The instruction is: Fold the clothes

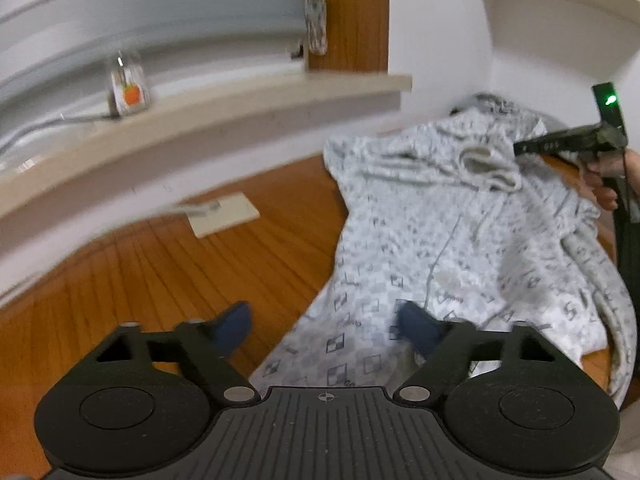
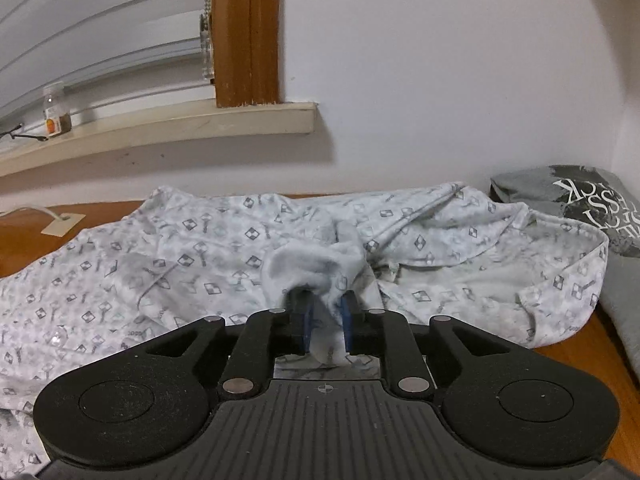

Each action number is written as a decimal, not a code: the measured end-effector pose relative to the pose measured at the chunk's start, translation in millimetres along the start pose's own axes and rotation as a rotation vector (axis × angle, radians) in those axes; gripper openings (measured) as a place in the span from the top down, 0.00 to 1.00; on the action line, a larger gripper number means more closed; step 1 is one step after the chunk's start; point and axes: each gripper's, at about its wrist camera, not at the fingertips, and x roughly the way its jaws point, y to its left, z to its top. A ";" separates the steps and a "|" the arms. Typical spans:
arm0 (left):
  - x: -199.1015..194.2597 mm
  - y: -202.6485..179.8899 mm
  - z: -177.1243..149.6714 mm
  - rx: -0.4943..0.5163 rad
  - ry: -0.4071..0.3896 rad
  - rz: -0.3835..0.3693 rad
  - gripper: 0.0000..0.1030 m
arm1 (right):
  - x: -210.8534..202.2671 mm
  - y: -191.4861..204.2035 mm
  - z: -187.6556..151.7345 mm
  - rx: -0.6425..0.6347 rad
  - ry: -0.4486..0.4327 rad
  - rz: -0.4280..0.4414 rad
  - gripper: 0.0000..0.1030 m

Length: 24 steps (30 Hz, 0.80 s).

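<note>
Lying rumpled across a wooden table (image 1: 160, 264), right up against the wall: a white patterned garment (image 1: 460, 240), opening turned up and showing a plain lining. Spreading over most of the table in the right wrist view too, with one edge hanging over the near side.

Hovering over the garment's near hem with the left gripper (image 1: 324, 312), tongs standing wide and gripping nothing, one blue pad above bare wood and the other above cloth.

Reaching into the bunched cloth near the opening with the right gripper (image 2: 326, 304), tongs standing narrow, a strip of the fabric hanging between the blue pads and more draping over the tips; pinching or merely enclosing it, cannot tell. Showing from the left wrist camera as a dark tool, tip at the garment's opening, with a hand (image 1: 604, 176) wrapping its grip.

Resting beside the garment, at its far right: a grey printed cloth (image 2: 580, 196). Sitting on the bare wood to the left: a flat beige card (image 1: 224, 214). Running along the wall above: a pale windowsill (image 1: 200, 120), carrying a small clear bottle (image 1: 128, 88) with an orange label.
</note>
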 end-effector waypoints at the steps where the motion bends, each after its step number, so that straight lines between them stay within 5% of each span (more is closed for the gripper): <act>1: 2.5 -0.5 -0.6 -0.005 0.011 -0.013 0.31 | -0.9 1.8 -0.3 -0.004 -0.009 -0.003 0.82; 4: 2.1 -2.1 -1.2 -0.013 0.009 -0.046 0.50 | -13.6 13.2 1.5 -0.023 -0.054 0.005 0.74; 9: -5.6 -4.1 -1.5 -0.016 -0.019 -0.041 0.55 | -37.2 54.6 8.4 -0.105 -0.122 0.084 0.61; 15: -26.0 17.6 -8.2 -0.101 -0.094 0.045 0.36 | -40.7 146.0 12.2 -0.281 -0.091 0.295 0.57; 19: -37.9 37.2 -16.0 -0.165 -0.125 0.116 0.25 | -29.6 214.1 6.3 -0.383 0.010 0.493 0.55; 24: -48.3 56.1 -26.3 -0.257 -0.145 0.141 0.19 | -21.1 273.2 -8.7 -0.538 0.082 0.540 0.55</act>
